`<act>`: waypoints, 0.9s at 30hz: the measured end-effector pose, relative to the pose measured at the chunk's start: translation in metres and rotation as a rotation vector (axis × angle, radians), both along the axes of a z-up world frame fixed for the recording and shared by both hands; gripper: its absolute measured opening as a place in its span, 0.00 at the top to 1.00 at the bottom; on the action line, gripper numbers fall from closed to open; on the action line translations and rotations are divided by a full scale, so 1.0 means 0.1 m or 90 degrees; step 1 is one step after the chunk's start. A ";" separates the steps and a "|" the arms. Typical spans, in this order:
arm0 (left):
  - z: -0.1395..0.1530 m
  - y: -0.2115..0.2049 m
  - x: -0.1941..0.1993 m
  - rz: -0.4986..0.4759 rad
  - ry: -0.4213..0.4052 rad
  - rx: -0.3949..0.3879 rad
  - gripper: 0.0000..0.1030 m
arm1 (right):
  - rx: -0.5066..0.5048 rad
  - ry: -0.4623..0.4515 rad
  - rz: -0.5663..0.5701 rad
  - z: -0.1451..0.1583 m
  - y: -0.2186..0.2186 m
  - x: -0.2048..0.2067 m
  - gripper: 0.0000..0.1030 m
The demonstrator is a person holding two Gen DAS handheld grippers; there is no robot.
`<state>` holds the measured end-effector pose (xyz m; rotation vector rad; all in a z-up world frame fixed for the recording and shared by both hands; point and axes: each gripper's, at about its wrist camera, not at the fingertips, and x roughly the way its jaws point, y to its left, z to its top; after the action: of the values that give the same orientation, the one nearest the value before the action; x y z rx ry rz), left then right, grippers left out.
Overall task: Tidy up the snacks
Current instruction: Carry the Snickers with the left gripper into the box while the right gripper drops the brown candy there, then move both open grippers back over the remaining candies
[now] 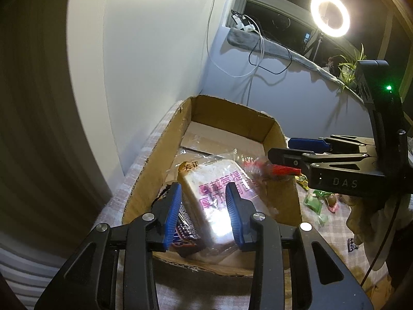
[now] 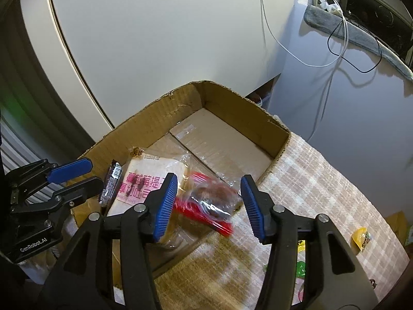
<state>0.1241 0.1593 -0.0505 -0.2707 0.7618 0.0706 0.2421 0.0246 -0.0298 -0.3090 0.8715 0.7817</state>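
Note:
An open cardboard box [image 1: 227,113] [image 2: 232,100] sits on a checked tablecloth. In it lie a bagged slice of bread with pink lettering [image 1: 214,193] [image 2: 139,180] and a dark wrapped bar [image 1: 184,228] [image 2: 111,183]. My left gripper [image 1: 204,211] is open above the bread, touching nothing. My right gripper [image 2: 209,204] is open over the box's right wall; a clear packet with red edges [image 2: 206,201] is blurred between its fingers, not gripped. In the left wrist view the right gripper [image 1: 284,149] is at the box's right rim with that packet [image 1: 273,169] just under it.
Small green, yellow and pink snack packets [image 1: 317,201] [image 2: 361,237] lie on the tablecloth [image 2: 322,180] right of the box. A white wall and a windowsill with cables [image 1: 247,25] are behind. A ring light [image 1: 330,14] shines at the upper right.

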 end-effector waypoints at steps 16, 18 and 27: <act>0.18 -0.35 -0.10 -0.045 -0.030 0.003 0.60 | 0.026 -0.023 -0.045 0.26 -0.78 -0.19 0.42; 0.19 -0.43 -0.11 -0.056 -0.032 0.002 0.60 | 0.025 -0.025 -0.056 0.27 -0.95 -0.22 0.42; 0.14 -0.86 -0.05 -0.115 -0.023 -0.002 0.60 | 0.017 -0.019 -0.116 0.21 -1.73 -0.29 0.42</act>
<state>0.1193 0.0730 -0.0360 -0.2042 0.7468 -0.1051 0.2129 -0.1486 -0.0087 -0.2134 0.8470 0.6171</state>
